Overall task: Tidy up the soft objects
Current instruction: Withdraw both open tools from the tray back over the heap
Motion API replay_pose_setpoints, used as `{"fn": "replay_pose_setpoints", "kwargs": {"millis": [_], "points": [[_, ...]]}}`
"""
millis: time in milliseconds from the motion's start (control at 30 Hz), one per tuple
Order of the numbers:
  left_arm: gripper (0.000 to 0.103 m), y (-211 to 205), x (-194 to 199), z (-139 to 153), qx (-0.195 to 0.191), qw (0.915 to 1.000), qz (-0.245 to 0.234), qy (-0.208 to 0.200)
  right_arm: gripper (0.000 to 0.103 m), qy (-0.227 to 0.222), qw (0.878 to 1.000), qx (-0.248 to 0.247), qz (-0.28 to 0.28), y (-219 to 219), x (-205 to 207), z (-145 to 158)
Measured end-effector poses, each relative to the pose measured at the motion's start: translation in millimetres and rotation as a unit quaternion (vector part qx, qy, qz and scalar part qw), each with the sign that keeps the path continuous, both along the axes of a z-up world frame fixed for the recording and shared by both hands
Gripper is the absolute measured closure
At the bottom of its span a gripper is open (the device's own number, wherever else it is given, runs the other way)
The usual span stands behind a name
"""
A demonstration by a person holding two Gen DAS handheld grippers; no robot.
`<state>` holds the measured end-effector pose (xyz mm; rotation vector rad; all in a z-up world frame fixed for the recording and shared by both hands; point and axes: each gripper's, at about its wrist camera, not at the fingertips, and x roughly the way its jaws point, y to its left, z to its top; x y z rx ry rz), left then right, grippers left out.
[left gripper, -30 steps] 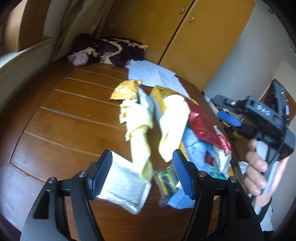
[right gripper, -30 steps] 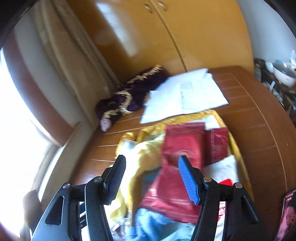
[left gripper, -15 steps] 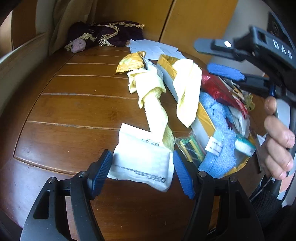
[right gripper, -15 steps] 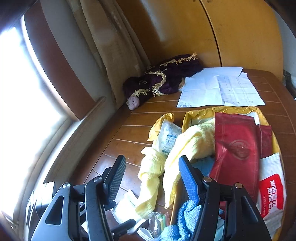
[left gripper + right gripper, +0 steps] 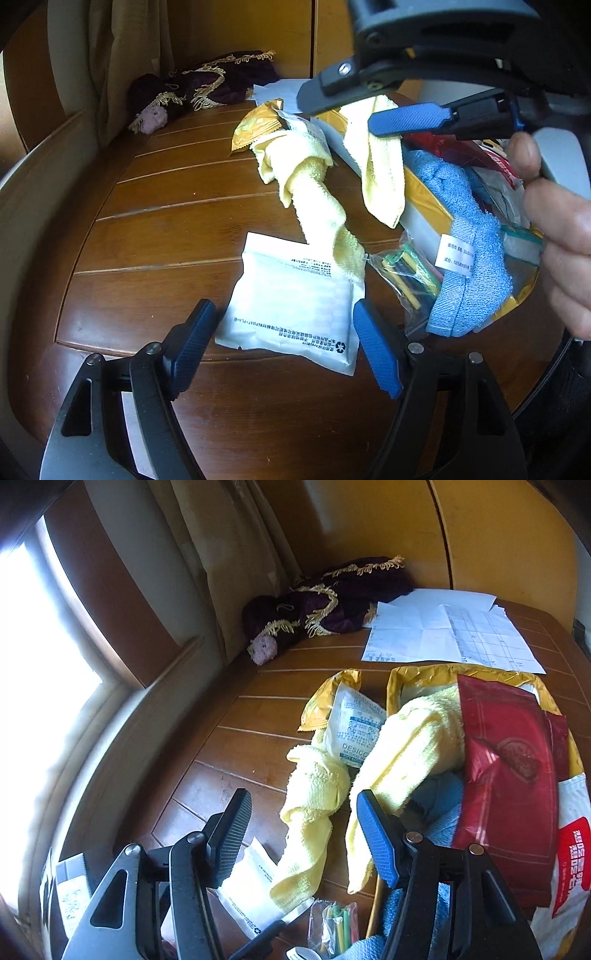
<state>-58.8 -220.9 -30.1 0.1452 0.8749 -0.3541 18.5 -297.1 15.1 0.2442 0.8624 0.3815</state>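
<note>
The wooden table (image 5: 159, 229) is polished brown planks, glossy. The yellow towel (image 5: 314, 192) and blue towel (image 5: 469, 236) are rough terry cloth. The white pouch (image 5: 295, 295) looks smooth matt plastic, the red packet (image 5: 513, 775) glossy foil. At the upper left of the left wrist view lies purple velvet cloth (image 5: 210, 85) with gold fringe

Home room | wooden table (image 5: 236, 738) by curtained window (image 5: 33, 627) | yellow-wood wardrobe doors (image 5: 498, 535) behind | clutter – towels (image 5: 314, 805), fringed purple cloth (image 5: 332, 605), loose papers (image 5: 443, 631)
</note>
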Motion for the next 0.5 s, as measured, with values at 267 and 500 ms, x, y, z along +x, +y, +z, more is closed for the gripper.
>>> {"fn": "replay_pose_setpoints", "kwargs": {"millis": [267, 500], "points": [[0.039, 19.8, 6.8, 2.5, -0.021, 0.9995, 0.022, 0.008, 0.041, 0.019, 1.0, 0.001, 0.013, 16.2, 17.4, -6.2], [0.048, 36.2, 12.1, 4.2, -0.054, 0.9974, 0.045, 0.018, 0.041, 0.027, 1.0, 0.0, 0.014, 23.2, 26.4, -9.6]]}}
